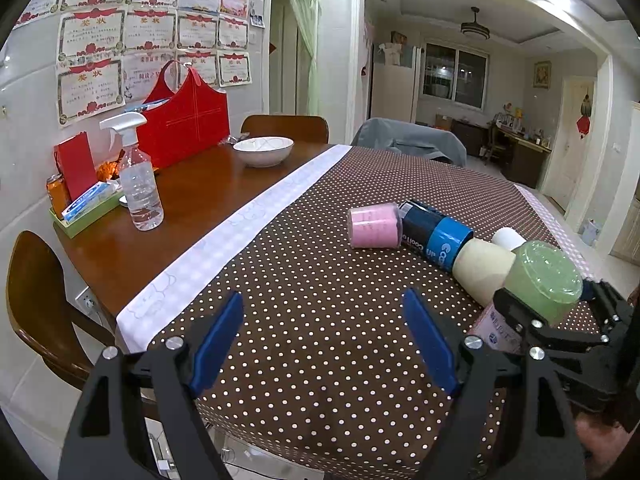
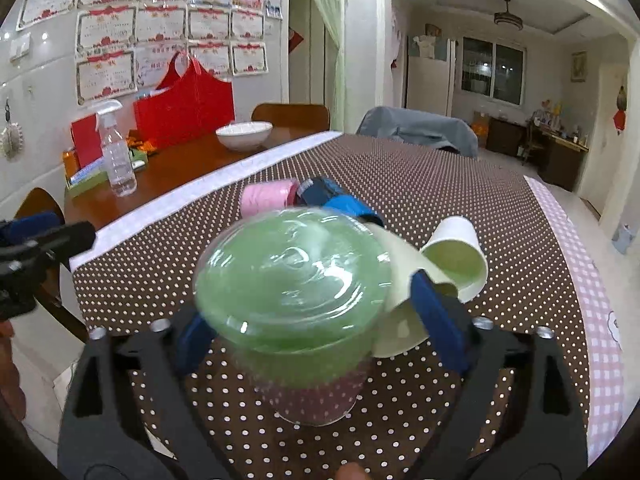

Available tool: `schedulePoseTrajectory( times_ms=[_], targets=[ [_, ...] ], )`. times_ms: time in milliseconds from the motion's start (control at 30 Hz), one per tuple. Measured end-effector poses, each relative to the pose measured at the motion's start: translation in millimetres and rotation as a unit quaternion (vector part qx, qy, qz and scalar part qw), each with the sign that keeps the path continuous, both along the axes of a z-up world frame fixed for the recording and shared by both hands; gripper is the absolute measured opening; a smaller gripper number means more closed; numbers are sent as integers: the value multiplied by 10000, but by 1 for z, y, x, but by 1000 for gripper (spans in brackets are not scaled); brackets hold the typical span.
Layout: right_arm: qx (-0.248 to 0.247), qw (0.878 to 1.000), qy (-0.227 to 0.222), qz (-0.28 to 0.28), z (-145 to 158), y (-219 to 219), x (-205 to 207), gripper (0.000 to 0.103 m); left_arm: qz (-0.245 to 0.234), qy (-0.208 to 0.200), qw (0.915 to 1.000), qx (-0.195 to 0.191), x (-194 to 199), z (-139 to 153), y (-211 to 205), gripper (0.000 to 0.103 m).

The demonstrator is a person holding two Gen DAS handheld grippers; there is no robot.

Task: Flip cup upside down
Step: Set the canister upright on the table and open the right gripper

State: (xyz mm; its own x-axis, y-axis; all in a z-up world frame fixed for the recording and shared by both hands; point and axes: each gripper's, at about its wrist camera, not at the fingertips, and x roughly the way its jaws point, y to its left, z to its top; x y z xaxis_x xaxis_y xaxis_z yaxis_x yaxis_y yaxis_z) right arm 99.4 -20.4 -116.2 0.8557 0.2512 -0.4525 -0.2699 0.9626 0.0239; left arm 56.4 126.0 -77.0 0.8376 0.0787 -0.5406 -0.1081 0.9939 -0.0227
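Clamping right gripper (image 2: 320,332) fingers round clear green-lidded plastic cup (image 2: 292,280), mid-flip; left gripper (image 1: 324,344) gaping empty.

The wall certificates (image 1: 91,32) are headed "奖状"; the dark blue cup (image 1: 436,236) reads partly "Cool".

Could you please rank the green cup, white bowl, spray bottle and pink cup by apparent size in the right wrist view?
1. green cup, inflated by nearness, held in the right gripper
2. spray bottle
3. white bowl and pink cup, too alike to rank
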Motion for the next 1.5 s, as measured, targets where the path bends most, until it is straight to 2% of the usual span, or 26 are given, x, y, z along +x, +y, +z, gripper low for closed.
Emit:
schedulePoseTrajectory(
  times_ms=[400,633,833,1167,1500],
  targets=[
    [785,9968,-146,-21,35,-26,-14,97,-45,-119,9999,-64,-5,13,-10,80],
    [1132,9932,-184,-217,54,-49,-27,97,-123,-364,9992,109,-14,34,-32,81],
    [1357,9886,-412,-512,72,-75,-45,97,-223,-574,9974,379,-22,53,-59,81],
    [1485,9824,-647,-929,90,-110,-71,97,-411,-991,9921,652,-41,84,-97,81],
    [1350,9805,-975,-1042,112,-115,-102,97,-435,-1337,9878,676,-65,108,-111,81]
  ],
)
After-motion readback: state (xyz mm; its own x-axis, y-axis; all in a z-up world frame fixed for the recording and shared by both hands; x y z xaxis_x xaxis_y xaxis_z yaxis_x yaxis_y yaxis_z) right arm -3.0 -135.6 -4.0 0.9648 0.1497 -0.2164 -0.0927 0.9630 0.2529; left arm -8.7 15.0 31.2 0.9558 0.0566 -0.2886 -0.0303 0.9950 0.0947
